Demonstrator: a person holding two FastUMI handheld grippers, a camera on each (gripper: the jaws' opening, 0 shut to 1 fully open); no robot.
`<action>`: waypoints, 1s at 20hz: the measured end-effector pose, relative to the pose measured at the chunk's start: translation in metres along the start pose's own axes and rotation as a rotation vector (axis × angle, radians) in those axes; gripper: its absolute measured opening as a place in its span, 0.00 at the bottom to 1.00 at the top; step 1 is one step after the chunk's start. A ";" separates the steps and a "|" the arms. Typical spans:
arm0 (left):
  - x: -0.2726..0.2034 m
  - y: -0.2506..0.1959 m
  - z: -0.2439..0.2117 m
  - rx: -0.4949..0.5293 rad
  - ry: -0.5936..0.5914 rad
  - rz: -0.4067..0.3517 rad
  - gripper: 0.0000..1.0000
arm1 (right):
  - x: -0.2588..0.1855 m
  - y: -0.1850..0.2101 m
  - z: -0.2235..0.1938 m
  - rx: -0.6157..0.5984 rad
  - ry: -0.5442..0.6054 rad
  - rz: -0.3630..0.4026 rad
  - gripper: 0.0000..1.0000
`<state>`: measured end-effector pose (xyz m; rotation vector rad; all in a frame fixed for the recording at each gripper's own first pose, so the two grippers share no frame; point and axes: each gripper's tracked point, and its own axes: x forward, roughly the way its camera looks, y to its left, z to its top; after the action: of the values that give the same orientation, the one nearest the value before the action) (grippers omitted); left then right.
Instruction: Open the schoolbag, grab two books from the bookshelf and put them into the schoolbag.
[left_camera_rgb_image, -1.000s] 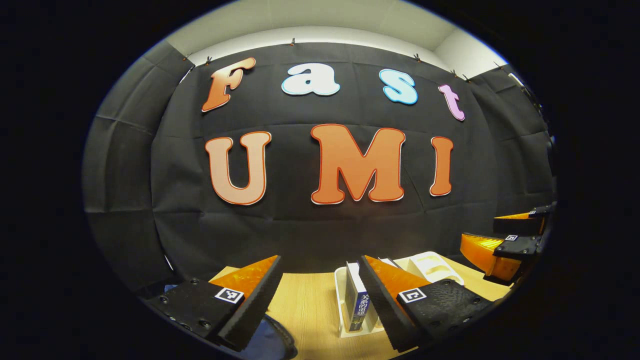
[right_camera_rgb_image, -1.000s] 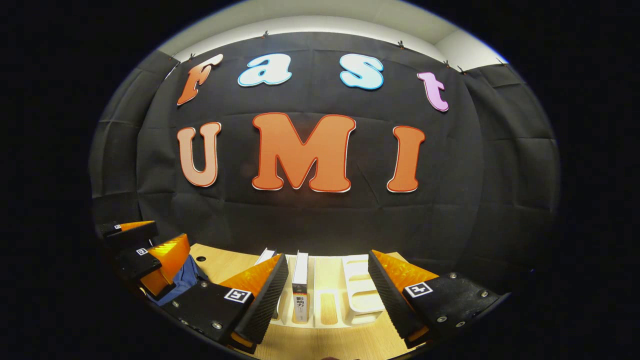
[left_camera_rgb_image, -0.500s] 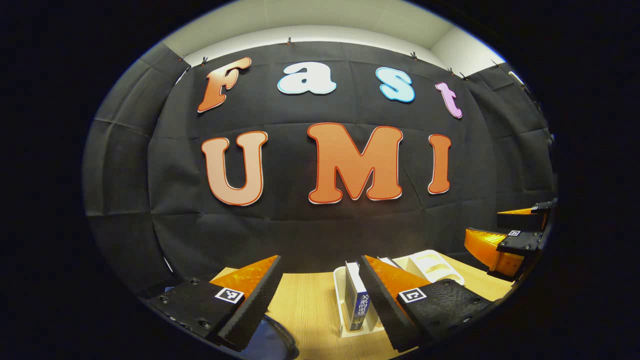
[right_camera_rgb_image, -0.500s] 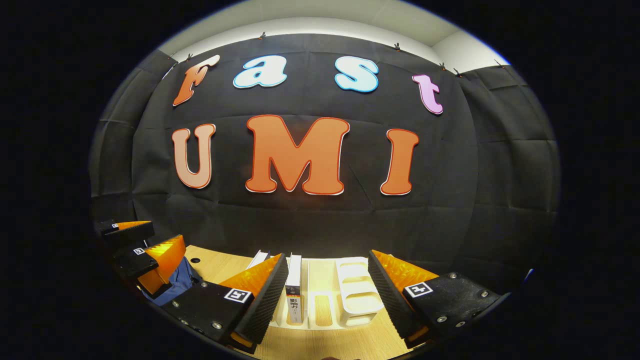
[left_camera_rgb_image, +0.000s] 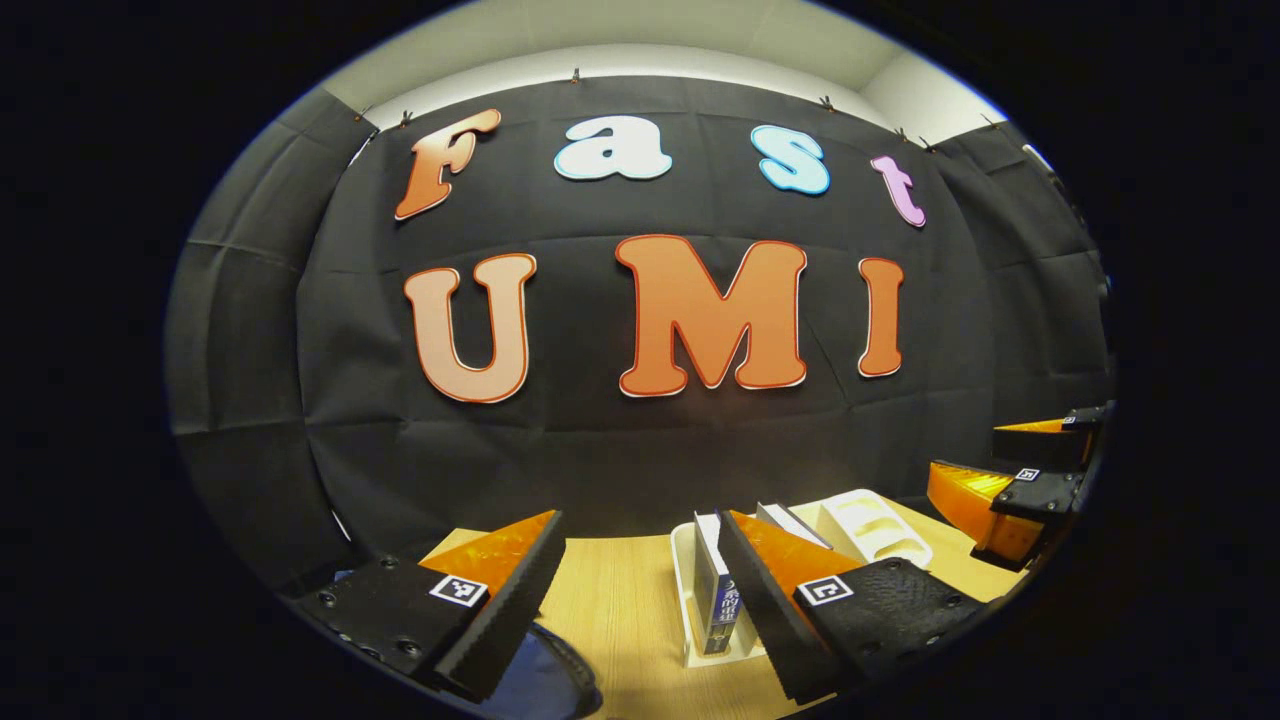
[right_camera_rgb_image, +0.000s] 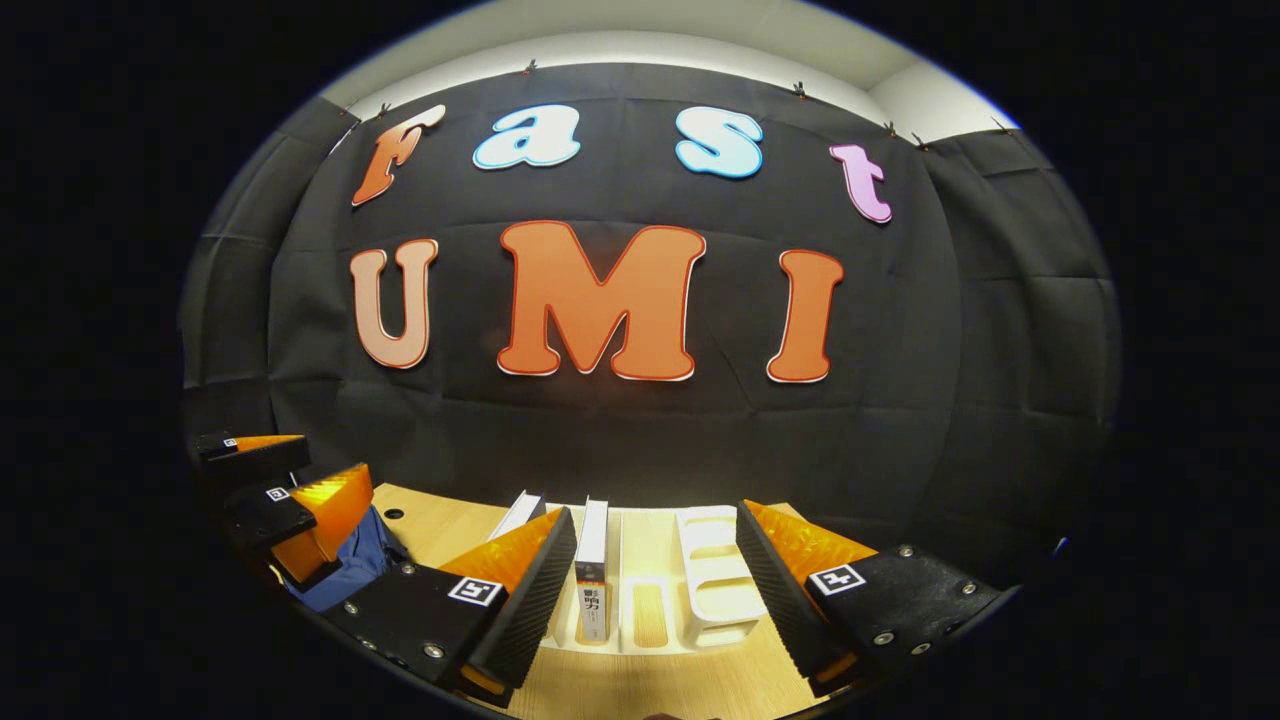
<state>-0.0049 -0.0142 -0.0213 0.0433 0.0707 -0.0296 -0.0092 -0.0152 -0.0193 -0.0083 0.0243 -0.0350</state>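
— Two grippers changed?
— Barely; left gripper (left_camera_rgb_image: 640, 590) and right gripper (right_camera_rgb_image: 655, 590) stay released, empty. Blue fabric schoolbag (right_camera_rgb_image: 350, 565) lower left, untouched; upright books (right_camera_rgb_image: 592, 575) in white slotted plastic bookshelf (right_camera_rgb_image: 715, 590), lower centre — nothing started.

- Left gripper (left_camera_rgb_image: 640, 600): two wedge-shaped fingers with rows of small saw-like ridges along the inner faces.
- Flat blocks behind the fingers, dotted with round screws.
- One small square sticker on each block, white with a black pattern.
- Right gripper (right_camera_rgb_image: 655, 590): same wedge fingers, same ridges, same screws, same kind of stickers.
- Seen from the side in the other gripper's view, the same stickers on top.
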 end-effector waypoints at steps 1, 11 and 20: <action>0.000 0.001 0.002 0.001 -0.004 0.003 0.97 | 0.000 0.000 0.000 0.002 0.001 0.001 0.95; -0.005 0.003 -0.002 0.016 0.001 0.007 0.96 | 0.001 0.001 -0.005 0.006 0.006 -0.002 0.95; -0.011 0.024 -0.014 0.024 0.029 0.032 0.96 | 0.008 0.018 -0.012 0.003 0.028 0.025 0.95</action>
<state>-0.0165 0.0105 -0.0333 0.0690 0.0984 0.0017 -0.0006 0.0026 -0.0320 -0.0041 0.0528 -0.0101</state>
